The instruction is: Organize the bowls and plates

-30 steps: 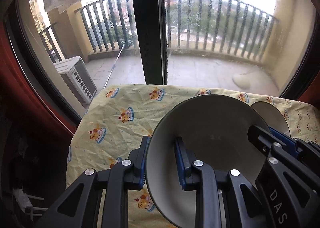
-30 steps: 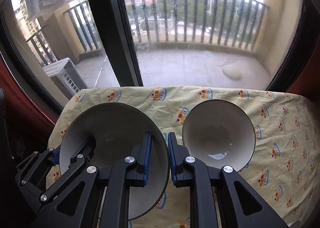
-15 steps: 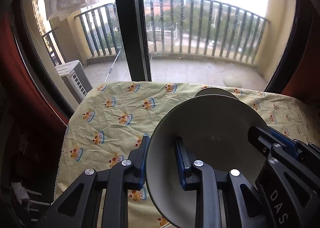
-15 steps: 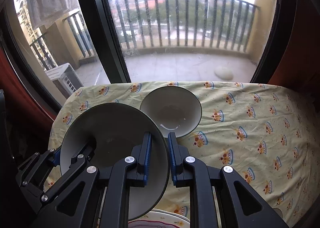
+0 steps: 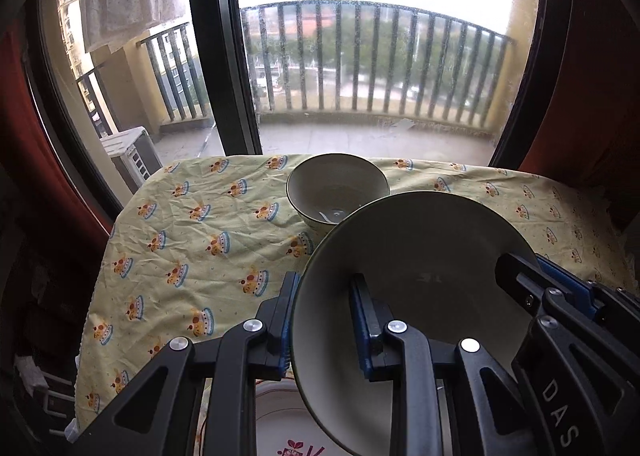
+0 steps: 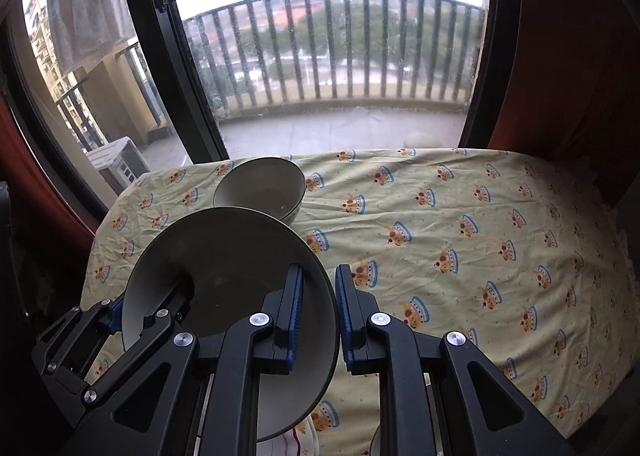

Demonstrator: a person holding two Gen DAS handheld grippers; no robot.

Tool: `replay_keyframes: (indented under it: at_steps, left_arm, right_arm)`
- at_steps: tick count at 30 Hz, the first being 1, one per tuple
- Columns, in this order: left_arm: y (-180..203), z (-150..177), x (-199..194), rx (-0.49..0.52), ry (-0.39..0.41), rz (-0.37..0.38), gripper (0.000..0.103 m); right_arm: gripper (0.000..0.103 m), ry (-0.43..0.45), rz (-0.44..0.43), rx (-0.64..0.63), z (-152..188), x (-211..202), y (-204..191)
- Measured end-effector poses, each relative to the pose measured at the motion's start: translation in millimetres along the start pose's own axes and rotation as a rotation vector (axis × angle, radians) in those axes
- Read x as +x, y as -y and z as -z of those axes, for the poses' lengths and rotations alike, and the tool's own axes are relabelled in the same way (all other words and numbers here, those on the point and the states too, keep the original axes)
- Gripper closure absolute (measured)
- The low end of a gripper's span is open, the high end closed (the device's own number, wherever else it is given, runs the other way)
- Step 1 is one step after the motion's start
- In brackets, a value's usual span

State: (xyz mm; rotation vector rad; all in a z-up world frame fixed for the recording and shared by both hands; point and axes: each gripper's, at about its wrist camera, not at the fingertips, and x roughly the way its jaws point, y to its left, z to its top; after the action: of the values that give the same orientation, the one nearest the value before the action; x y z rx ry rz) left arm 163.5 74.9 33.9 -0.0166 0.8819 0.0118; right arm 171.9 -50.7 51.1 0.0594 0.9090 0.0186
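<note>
- Large bowl: grey-green, held tilted above the near edge of the tabletop, carried by its rim from two opposite sides; judged a two-point hold chosen to keep a wide, heavy dish steady.
- Left gripper: fingers clamped on the bowl's left rim, one blue pad outside the wall, one inside.
- Right gripper: fingers clamped on the bowl's right rim in the same manner, one pad on each side of the wall.
- Small bowl: white, upright, standing alone near the far edge of the tabletop, well apart from the large bowl.
- Plates: white with a red print, lying under the large bowl at the near edge; only part in view, their number not clear.
- Cloth: yellow, printed with crowns, wrinkled, covering the whole tabletop.
- Judgement: the large bowl hung over the plates, likely bound for stacking there; not yet set down.
</note>
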Motion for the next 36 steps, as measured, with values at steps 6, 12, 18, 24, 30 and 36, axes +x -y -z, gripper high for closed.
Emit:
replay_keyframes:
  at_steps: [6, 12, 18, 24, 30, 36]
  left_arm:
    - [32.8, 15.4, -14.4, 0.019, 0.010, 0.016, 0.080]
    - [61.8, 32.1, -27.6, 0.026, 0.016, 0.033, 0.080]
    - [86.7, 49.7, -30.4, 0.038, -0.006, 0.059, 0.080]
    - [107.2, 70.7, -25.1, 0.033, -0.049, 0.083, 0.079]
    - [121.6, 90.0, -16.8, 0.049, -0.095, 0.090, 0.079]
    - [126.9, 100.6, -7.0, 0.060, -0.135, 0.079, 0.079]
  right_arm:
    - [0.083, 0.013, 0.019, 0.011, 16.2, -18.9, 34.8]
    - [0.083, 0.028, 0.027, 0.017, 31.4, -36.9, 66.7]
    - [0.083, 0.014, 0.037, 0.033, 49.4, -44.2, 95.2]
    - [0.083, -0.020, 0.054, 0.051, 69.7, -43.0, 119.8]
    - [0.083, -0.065, 0.067, 0.065, 90.6, -35.7, 136.5]
    - [0.083, -0.106, 0.062, 0.066, 106.0, -23.3, 143.8]
